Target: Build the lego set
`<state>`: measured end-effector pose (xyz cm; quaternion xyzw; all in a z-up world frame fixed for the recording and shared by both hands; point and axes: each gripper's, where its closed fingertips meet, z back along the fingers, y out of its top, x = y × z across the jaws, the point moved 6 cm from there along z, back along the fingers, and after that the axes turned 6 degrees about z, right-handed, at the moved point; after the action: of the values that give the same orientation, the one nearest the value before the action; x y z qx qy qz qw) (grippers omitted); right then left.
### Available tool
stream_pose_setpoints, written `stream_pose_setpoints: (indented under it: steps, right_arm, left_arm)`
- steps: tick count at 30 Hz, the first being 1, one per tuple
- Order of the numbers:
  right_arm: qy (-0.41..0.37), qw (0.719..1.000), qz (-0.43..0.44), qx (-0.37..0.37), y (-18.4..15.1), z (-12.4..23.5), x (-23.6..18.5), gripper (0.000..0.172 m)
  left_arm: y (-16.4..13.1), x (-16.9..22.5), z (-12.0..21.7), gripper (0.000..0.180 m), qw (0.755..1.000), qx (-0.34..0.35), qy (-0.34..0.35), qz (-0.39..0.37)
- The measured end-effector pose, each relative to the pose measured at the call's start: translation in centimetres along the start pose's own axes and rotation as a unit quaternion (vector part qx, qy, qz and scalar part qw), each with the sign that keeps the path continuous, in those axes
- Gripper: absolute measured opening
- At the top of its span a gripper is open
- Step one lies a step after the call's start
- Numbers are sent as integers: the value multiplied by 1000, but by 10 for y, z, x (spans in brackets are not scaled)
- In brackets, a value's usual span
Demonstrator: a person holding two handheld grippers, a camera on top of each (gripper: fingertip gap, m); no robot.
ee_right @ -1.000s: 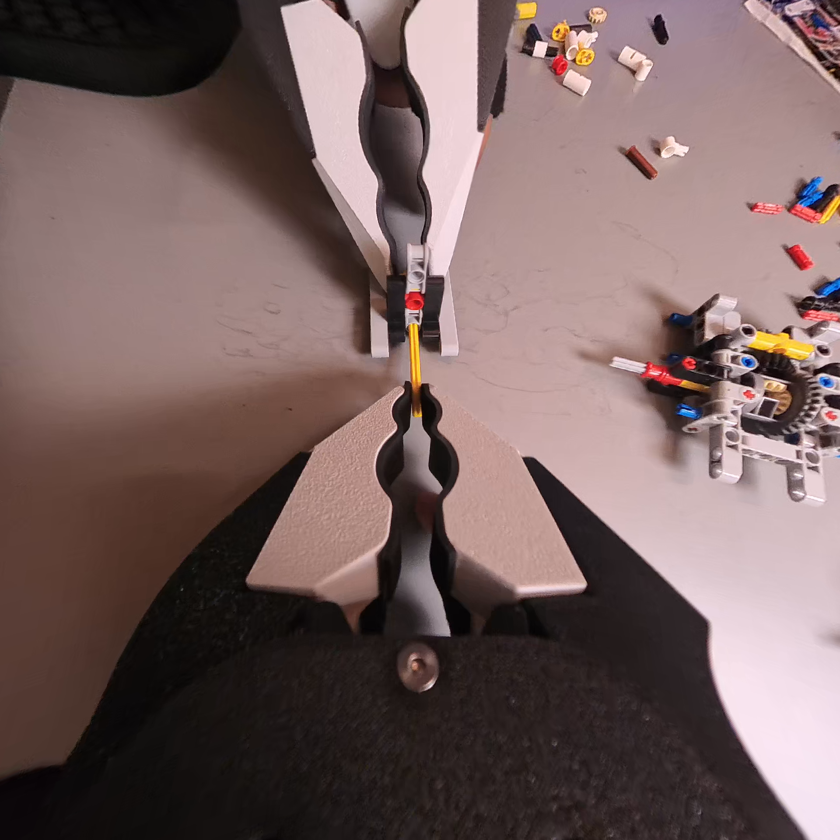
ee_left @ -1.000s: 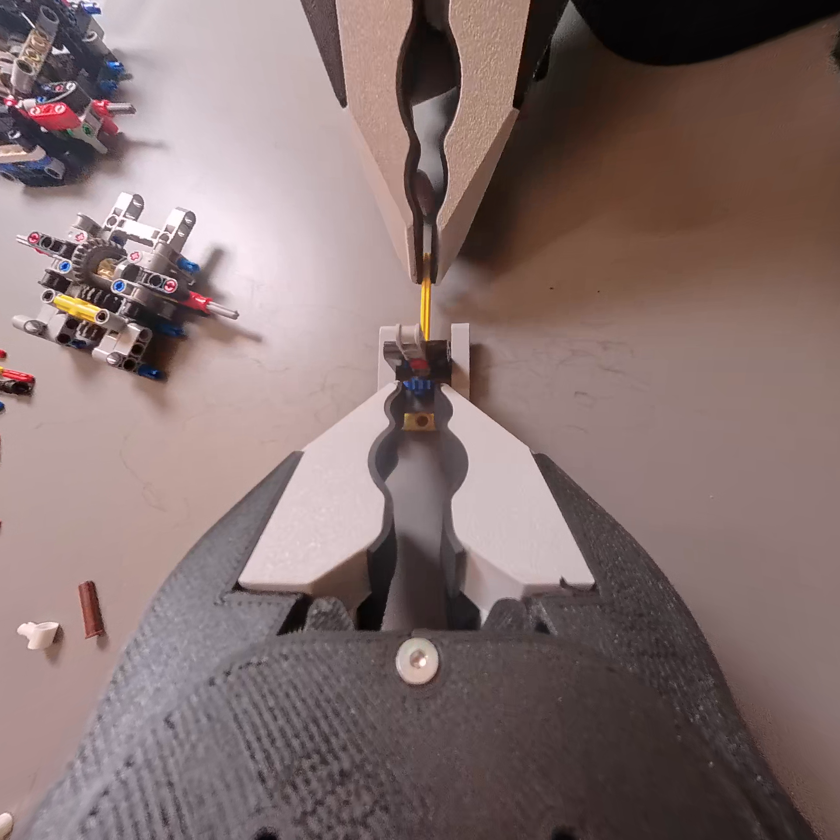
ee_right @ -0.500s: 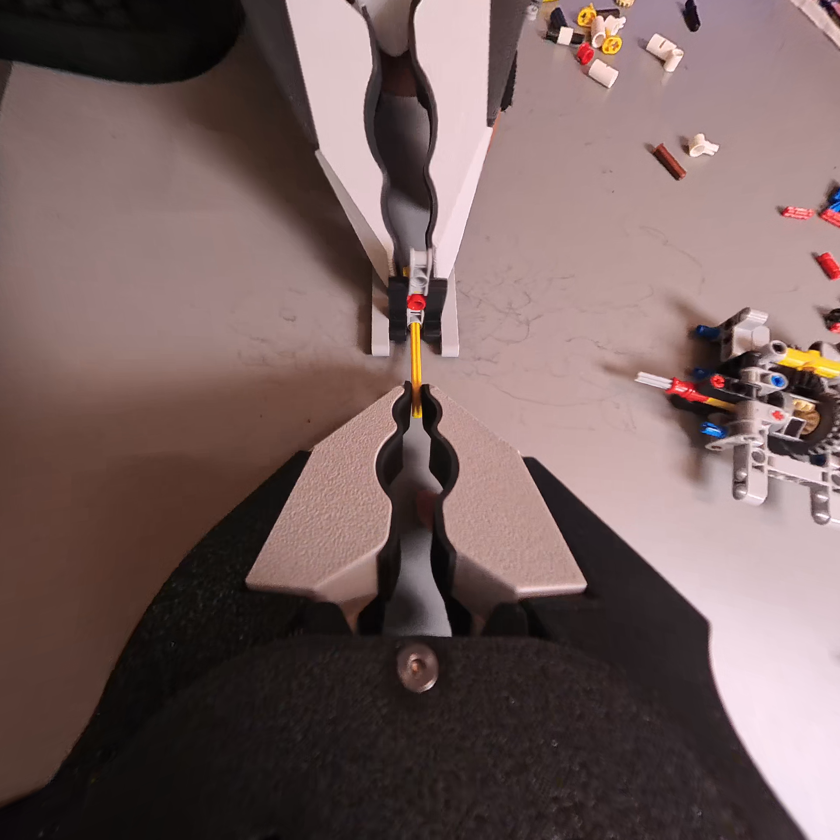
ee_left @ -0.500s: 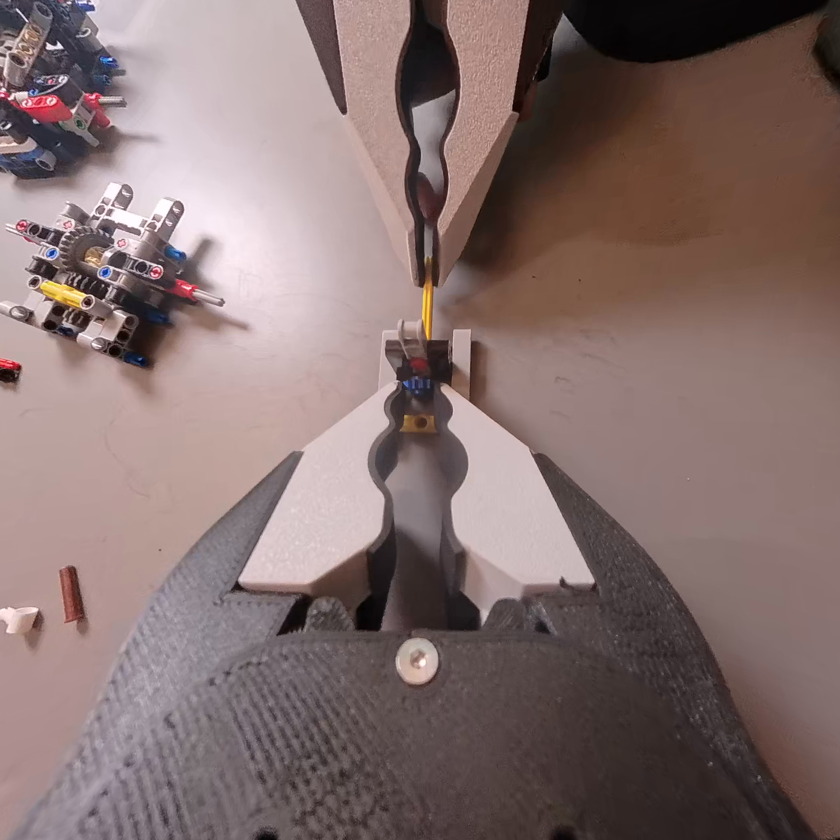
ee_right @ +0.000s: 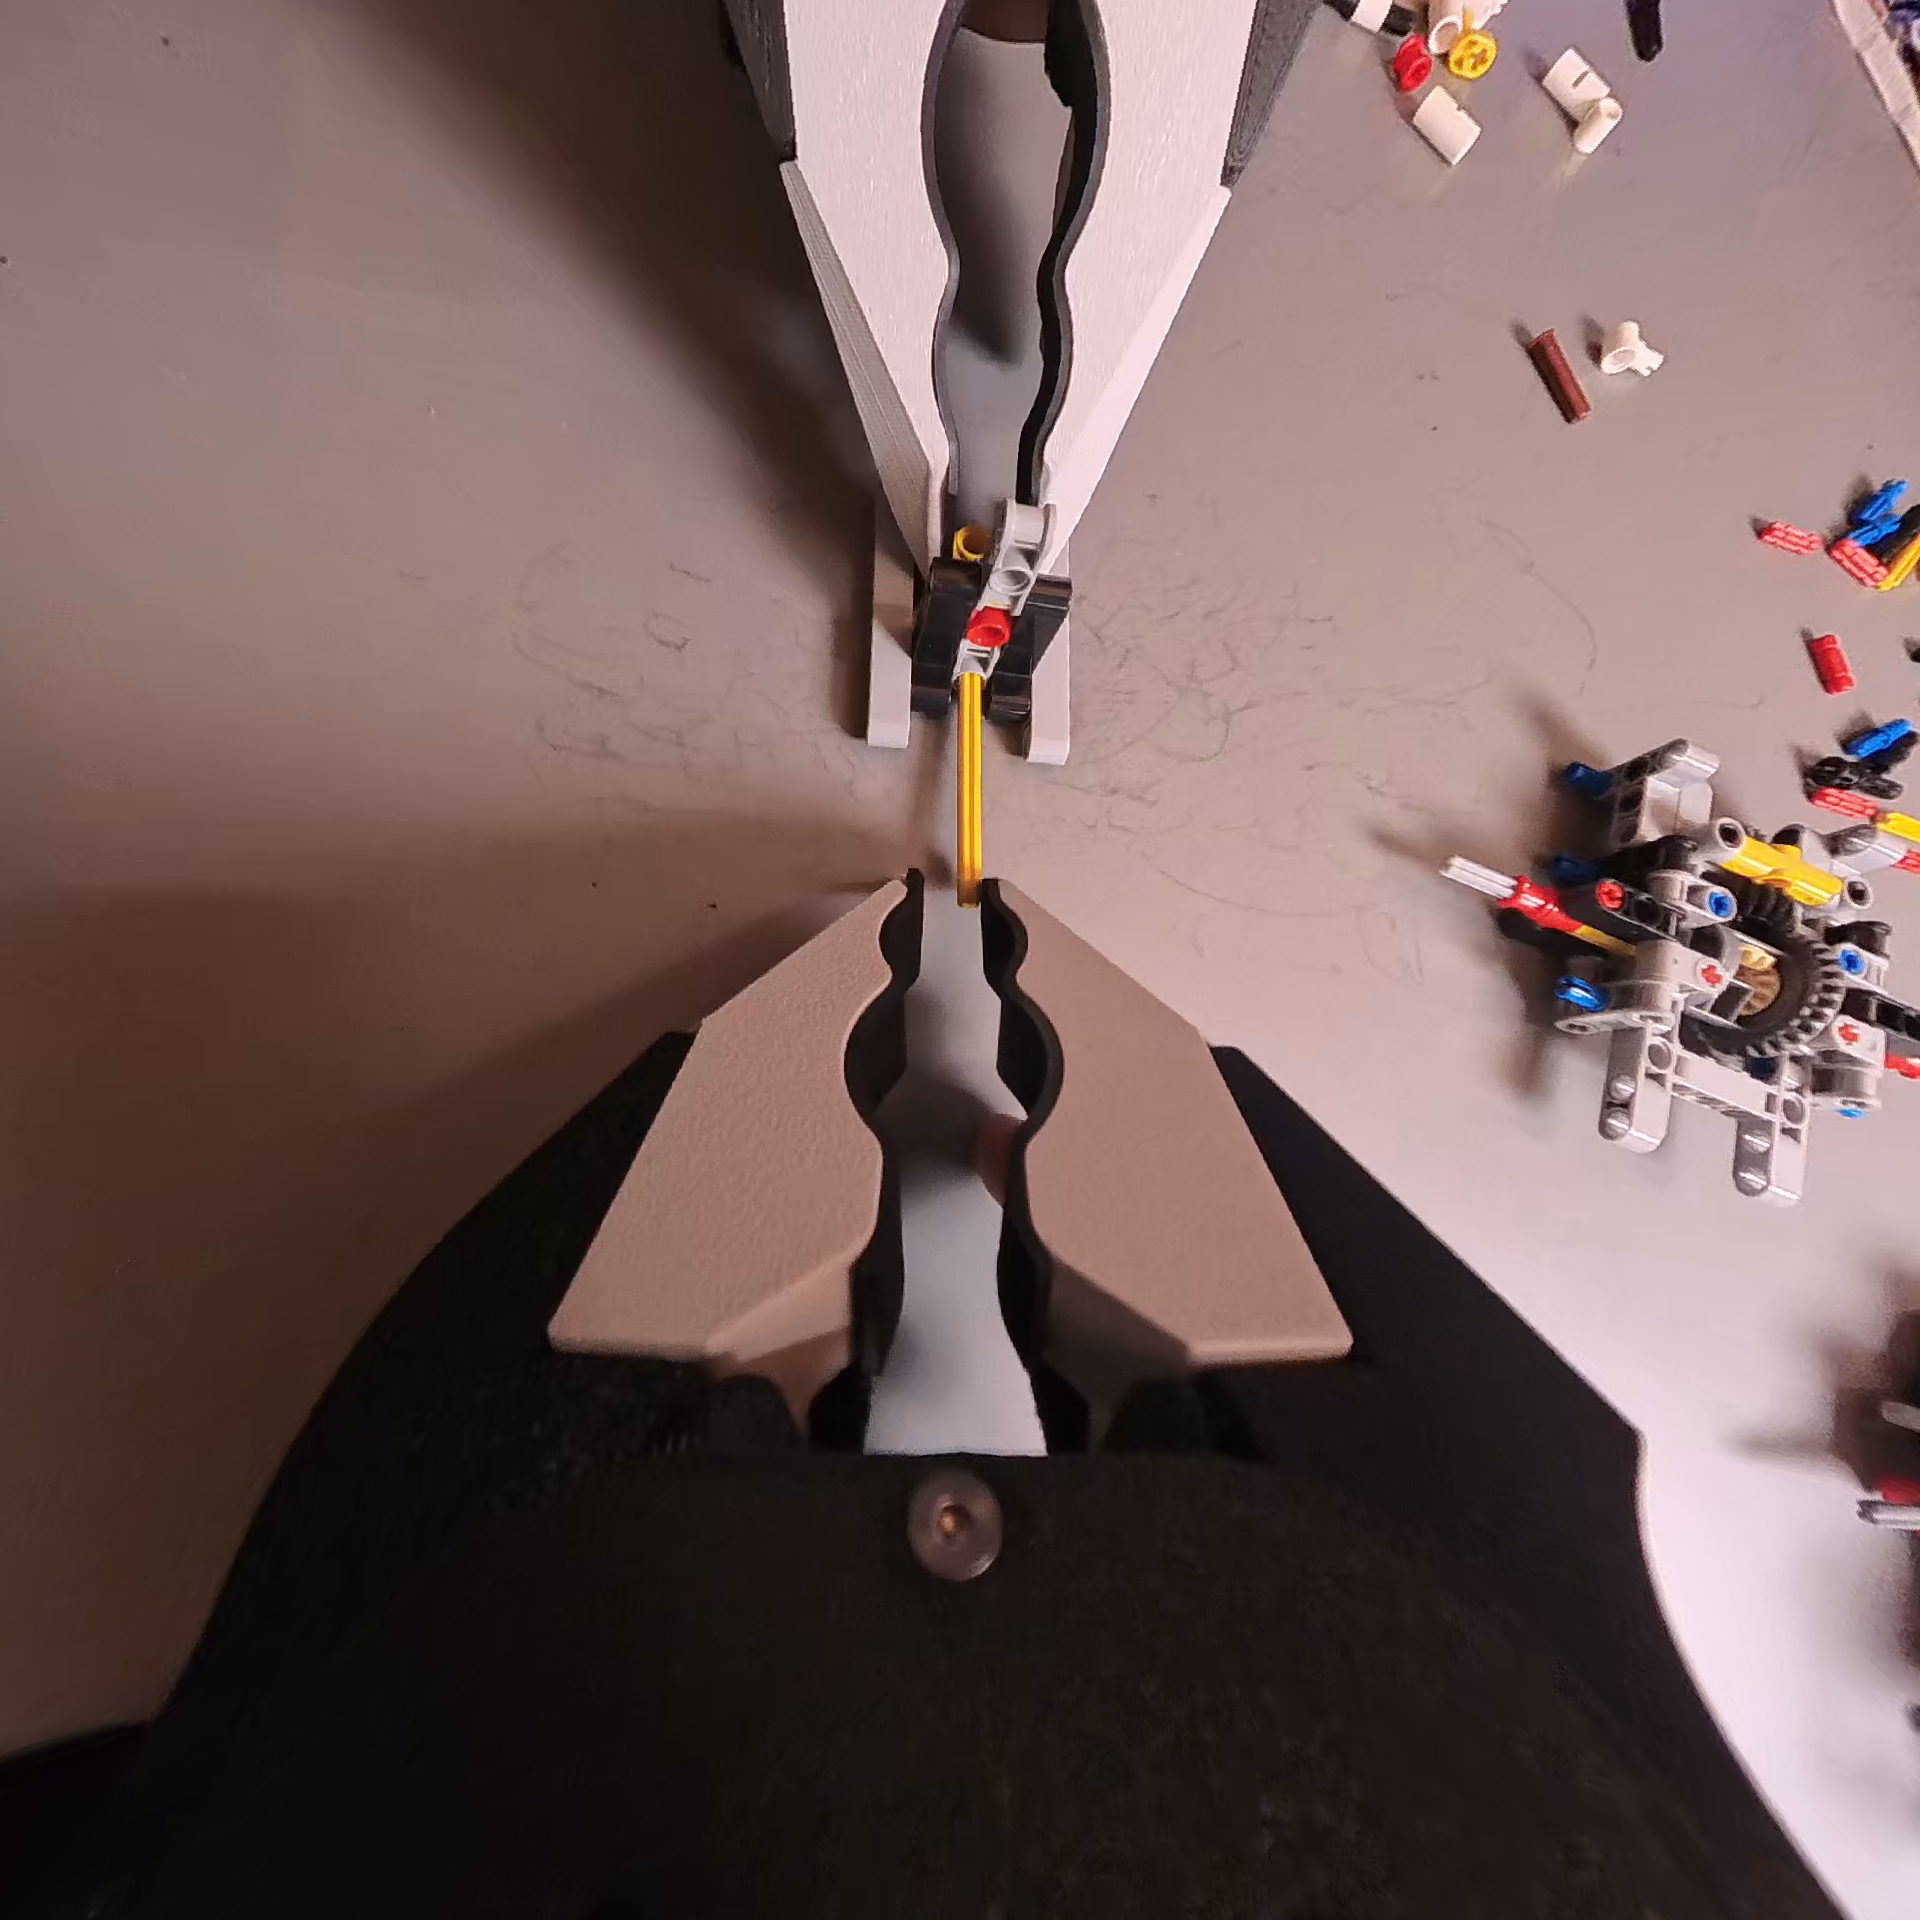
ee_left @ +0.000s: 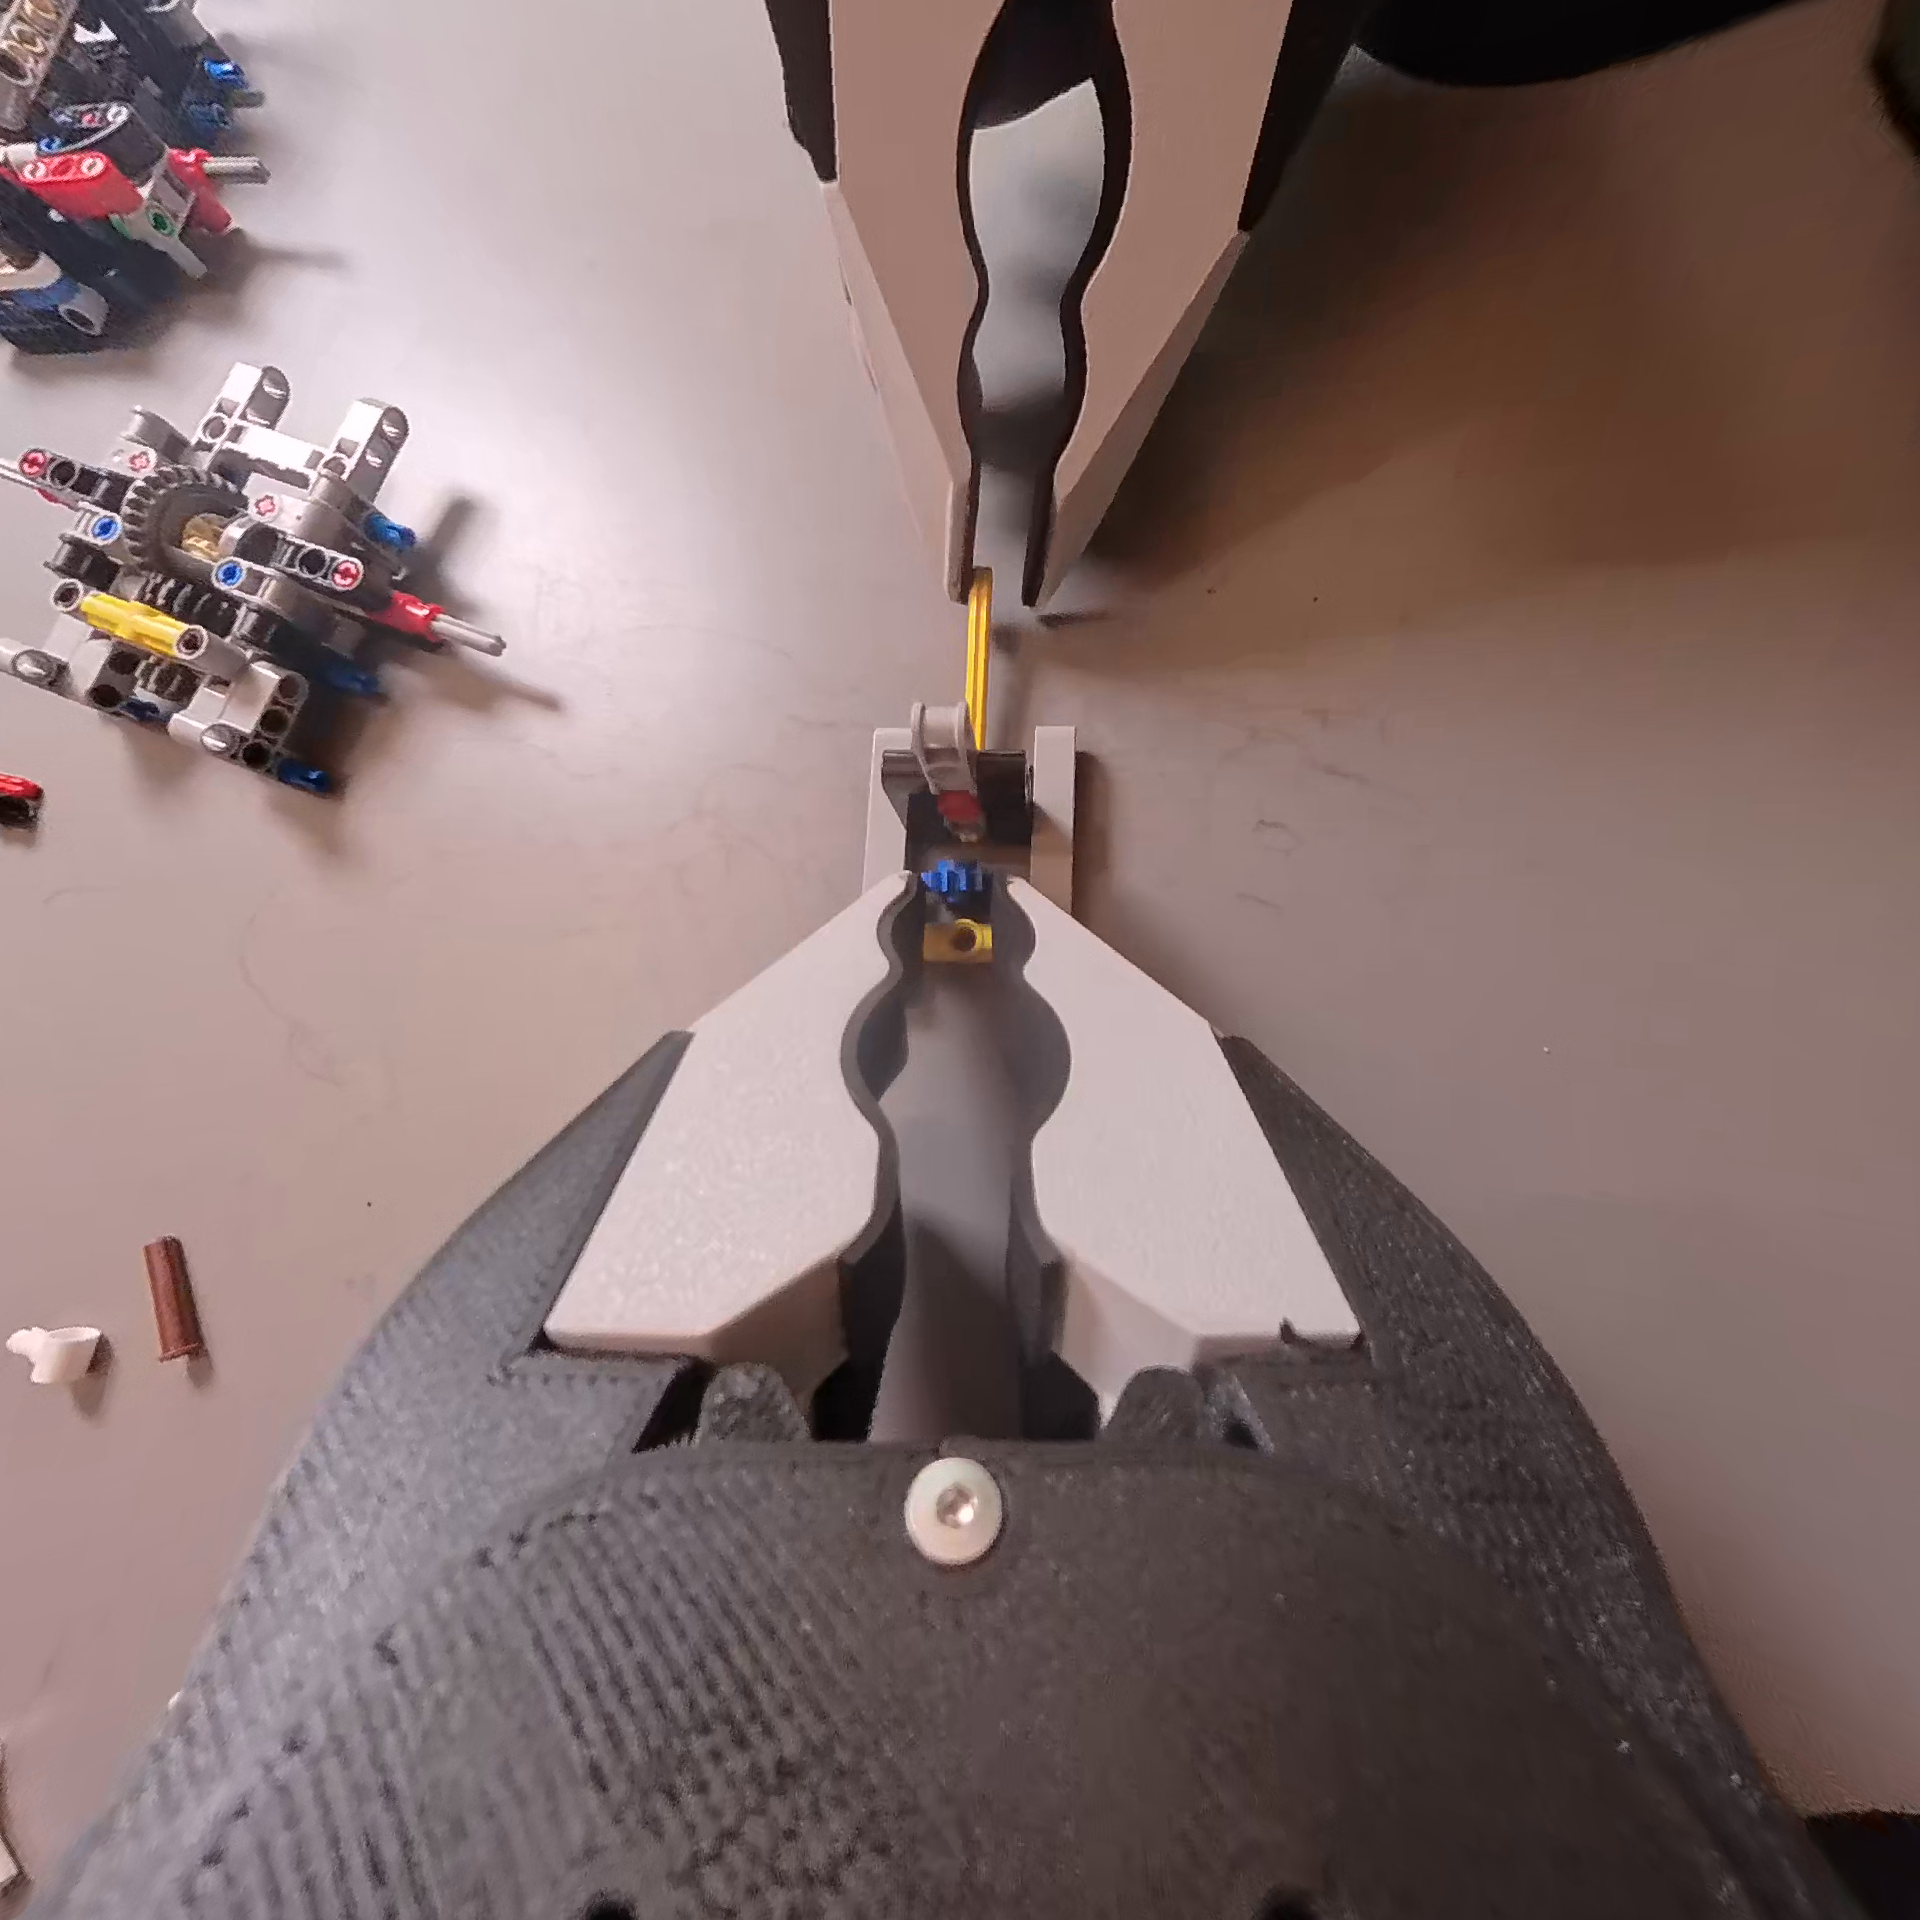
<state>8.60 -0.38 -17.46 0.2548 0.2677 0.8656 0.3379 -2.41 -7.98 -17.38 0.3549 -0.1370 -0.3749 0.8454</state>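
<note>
My left gripper point(ee_left: 971, 821) is shut on a small brick assembly point(ee_left: 961, 810) of black beams, a grey connector, a red pin, a blue gear and a yellow piece. A thin yellow axle point(ee_left: 978, 665) sticks out of its far end. In the right wrist view the same assembly point(ee_right: 987, 623) and axle point(ee_right: 968, 790) point at my right gripper point(ee_right: 951, 891). That gripper is open. The axle's free end lies just inside its jaws, beside the right pad point(ee_right: 992, 904) and clear of the left pad. The right gripper also shows in the left wrist view point(ee_left: 1000, 587), with its jaws apart.
A larger grey-and-black gear assembly point(ee_left: 208, 561) lies on the table to the left; it also shows in the right wrist view point(ee_right: 1745, 956). A brown pin point(ee_left: 171, 1299), a white connector point(ee_left: 52, 1354), another assembly point(ee_left: 83, 177) and loose small parts point(ee_right: 1455, 62) lie around. Tip to tip, the grippers are about 6 cm apart.
My right gripper was shut on the yellow axle's end; its jaws have now parted and let the axle go. My left gripper keeps its hold on the assembly.
</note>
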Motion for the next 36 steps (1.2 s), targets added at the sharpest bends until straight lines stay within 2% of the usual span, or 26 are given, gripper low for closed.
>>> stream_pose_setpoints:
  steps: [5, 19, 28, 36]
  right_arm:
    - [-4, 1000, -3, -9, -2, 1, 2, 3]
    - [-6, 1000, -11, -9, 1, -2, 4, 2]
    - [1, 998, -53, 35, 1, -1, 8, 1]
    - [9, 994, -80, 69, 4, -3, 8, 0]
  left_arm:
    - [0, 0, 0, 11, 1000, 0, 0, 2]
    - [-1, 1, 0, 11, 1000, 2, -3, 4]
    - [-2, 0, 2, 11, 1000, -3, -1, 10]
    - [0, -2, 5, 11, 999, -42, 6, 10]
